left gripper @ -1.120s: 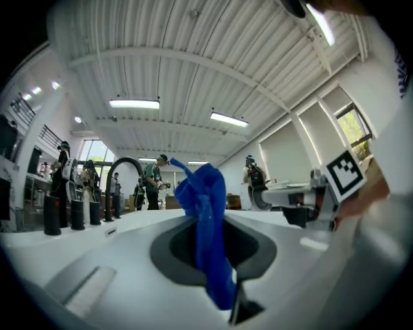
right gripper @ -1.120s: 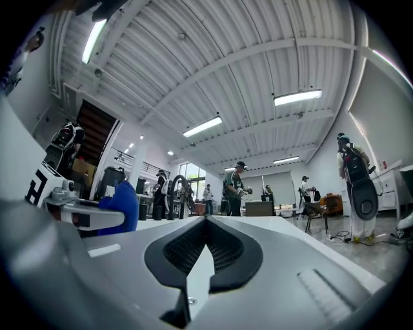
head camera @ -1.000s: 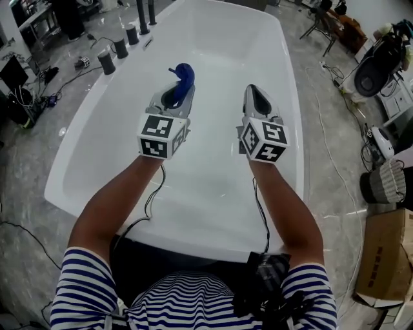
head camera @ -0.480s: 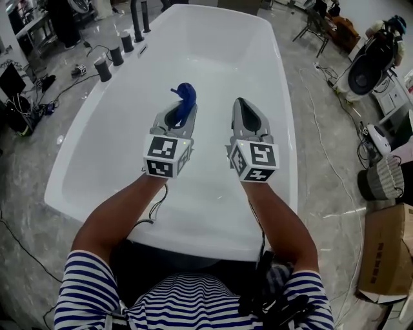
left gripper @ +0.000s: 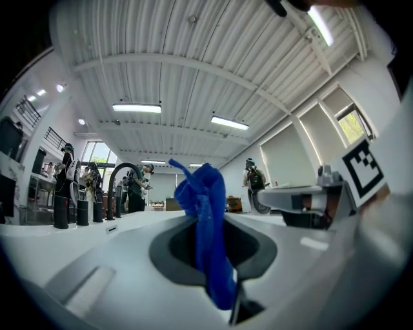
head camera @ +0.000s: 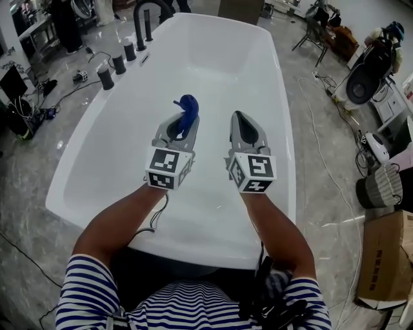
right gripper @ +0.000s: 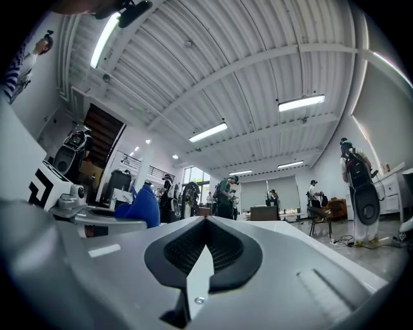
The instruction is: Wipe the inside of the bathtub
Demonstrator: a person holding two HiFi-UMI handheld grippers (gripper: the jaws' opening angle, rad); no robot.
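Both grippers sit nearer the person's end of the tub than a second ago, and closer to one another. Left gripper [head camera: 181, 126]: its jaws are pressed together on a blue cloth [left gripper: 208, 219], which stands up out of the tips in a crumpled bunch and pokes past them on the far side. Right gripper [head camera: 243, 127]: its jaws are closed against each other with nothing between them. The two grippers lie side by side, apart, both pointing away from the person over the near half of the white bathtub [head camera: 213, 58]. Whether either one touches the tub's surface cannot be told. A black faucet [head camera: 147, 13] arches at the tub's far left corner, with dark cylinders [head camera: 105, 78] along the left rim. A cardboard box [head camera: 387, 258] stands on the floor at the near right.
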